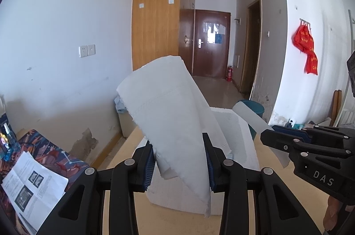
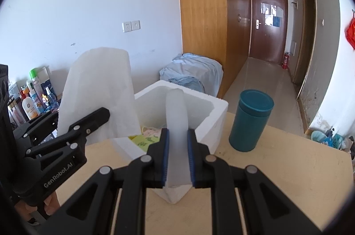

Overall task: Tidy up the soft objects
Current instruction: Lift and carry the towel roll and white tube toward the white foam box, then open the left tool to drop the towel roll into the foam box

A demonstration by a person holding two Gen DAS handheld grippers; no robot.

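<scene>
Both tongs are clamped on white tissue: the left gripper (image 1: 180,163) pinches a wide sheet (image 1: 168,115), the right gripper (image 2: 177,157) a narrow strip (image 2: 176,124). Mid-carry, I'd say (foam box (image 2: 218,106) just ahead); next, lower and release inside.

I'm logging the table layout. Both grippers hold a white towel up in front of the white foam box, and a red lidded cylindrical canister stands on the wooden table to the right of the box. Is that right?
Not quite: the lidded cylindrical canister is teal, not red, as the right wrist view shows. The rest stands: left gripper and right gripper hold the white towel in front of the white foam box on the wooden table.
</scene>
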